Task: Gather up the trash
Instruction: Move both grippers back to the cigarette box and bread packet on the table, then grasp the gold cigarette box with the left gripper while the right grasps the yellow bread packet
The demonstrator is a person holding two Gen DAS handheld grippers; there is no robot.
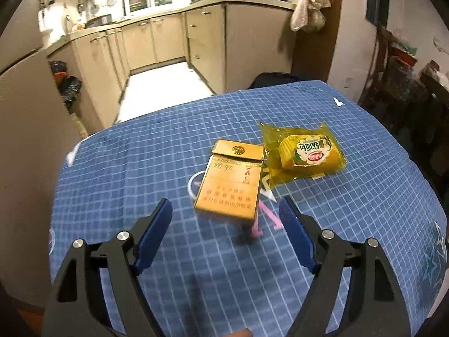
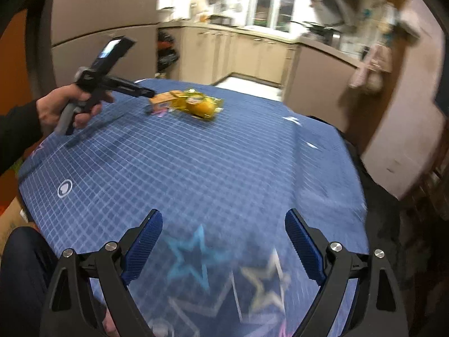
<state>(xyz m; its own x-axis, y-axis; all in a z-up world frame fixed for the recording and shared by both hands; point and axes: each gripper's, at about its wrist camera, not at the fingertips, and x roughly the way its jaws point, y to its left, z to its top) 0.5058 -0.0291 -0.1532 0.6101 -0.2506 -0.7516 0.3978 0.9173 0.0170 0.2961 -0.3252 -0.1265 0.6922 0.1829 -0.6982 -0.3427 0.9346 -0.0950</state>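
A gold cigarette pack [image 1: 230,179] lies on the blue checked tablecloth [image 1: 126,174], its lid ajar. A yellow snack wrapper [image 1: 306,151] lies just right of it. My left gripper [image 1: 226,210] is open and empty, its tips just short of the pack's near end. In the right wrist view the pack [image 2: 162,101] and wrapper [image 2: 202,105] lie at the far left of the table, with the left gripper [image 2: 150,94] reaching them. My right gripper [image 2: 224,221] is open and empty above the near table edge.
Small white paper scraps [image 1: 338,101] lie near the table's far edge, also in the right wrist view [image 2: 291,119]. Kitchen cabinets [image 1: 207,36] and a tiled floor lie beyond. Dark bags [image 1: 66,82] sit at the left. A chair [image 1: 404,90] stands at the right.
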